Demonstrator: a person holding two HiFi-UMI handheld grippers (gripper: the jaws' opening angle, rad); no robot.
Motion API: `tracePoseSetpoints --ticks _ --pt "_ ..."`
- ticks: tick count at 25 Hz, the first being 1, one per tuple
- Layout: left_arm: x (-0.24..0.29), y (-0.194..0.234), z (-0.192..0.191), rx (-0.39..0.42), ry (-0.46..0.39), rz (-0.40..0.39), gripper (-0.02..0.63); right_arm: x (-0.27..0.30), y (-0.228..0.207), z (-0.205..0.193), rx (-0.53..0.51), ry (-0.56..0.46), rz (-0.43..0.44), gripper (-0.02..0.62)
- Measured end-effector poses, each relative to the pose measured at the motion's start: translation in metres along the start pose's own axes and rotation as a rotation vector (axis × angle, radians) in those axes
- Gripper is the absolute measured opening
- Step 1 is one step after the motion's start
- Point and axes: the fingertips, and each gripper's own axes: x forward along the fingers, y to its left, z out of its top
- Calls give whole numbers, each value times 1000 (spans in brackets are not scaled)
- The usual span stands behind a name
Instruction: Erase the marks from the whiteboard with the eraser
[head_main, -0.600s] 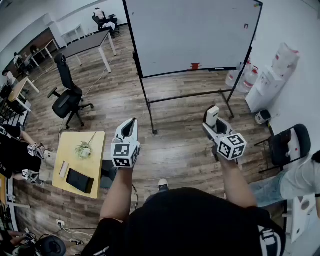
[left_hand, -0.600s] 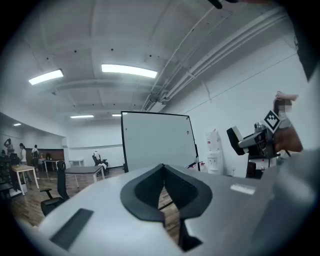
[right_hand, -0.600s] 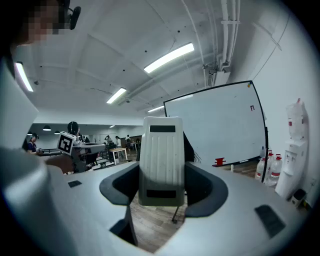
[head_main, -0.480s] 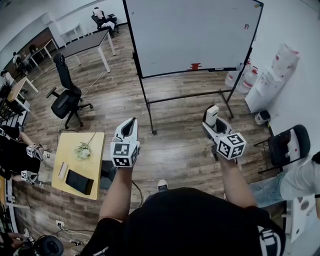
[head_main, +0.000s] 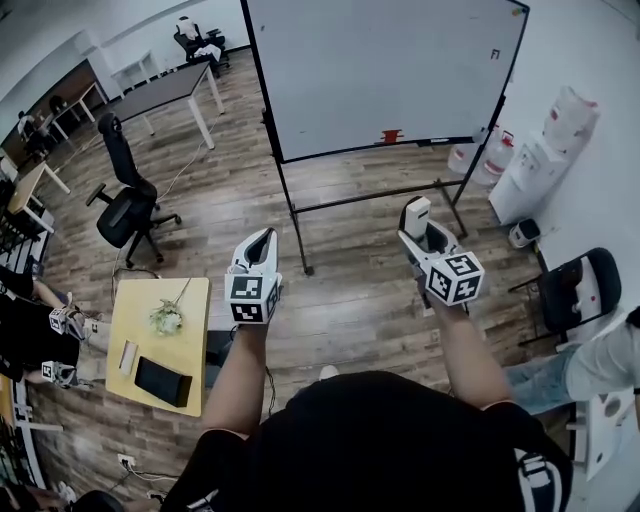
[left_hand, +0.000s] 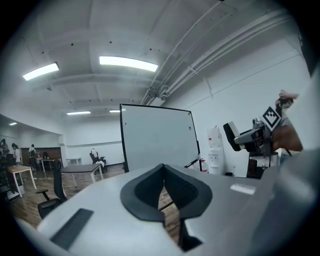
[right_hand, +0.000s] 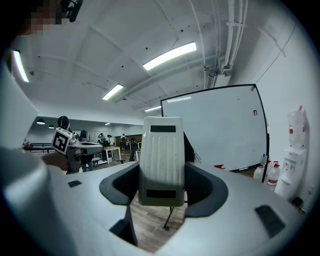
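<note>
The whiteboard (head_main: 385, 70) stands on a wheeled frame ahead of me, with a small dark mark (head_main: 493, 52) near its upper right corner and a red object (head_main: 390, 134) on its tray. My right gripper (head_main: 419, 228) is shut on the white ribbed eraser (head_main: 417, 214), which stands upright between the jaws (right_hand: 161, 160). In the right gripper view the whiteboard (right_hand: 217, 130) lies beyond the eraser. My left gripper (head_main: 261, 240) is shut with nothing in it; its pads (left_hand: 150, 190) meet in front of the whiteboard (left_hand: 157, 137). Both grippers are well short of the board.
A water dispenser (head_main: 540, 165) and water bottles (head_main: 480, 155) stand right of the board. A black office chair (head_main: 125, 205) and a small yellow table (head_main: 160, 335) are at the left, a folding chair (head_main: 575, 290) at the right. Wooden floor lies between me and the board.
Both grippers have moved a little up and forward toward the whiteboard. The eraser stays held in the right gripper.
</note>
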Motion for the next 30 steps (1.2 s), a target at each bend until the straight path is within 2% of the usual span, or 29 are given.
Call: tracePoseSetpoints --ticks 6,17,30 --pt "26 24 0 -3 -4 -29 12 32 8 10 -33 0 -21 252" --pt "49 70 -12 -16 12 -63 12 81 28 8 -33 29 -67 252" --pt "61 85 -28 21 40 -81 12 111 39 2 -55 67 -78 252"
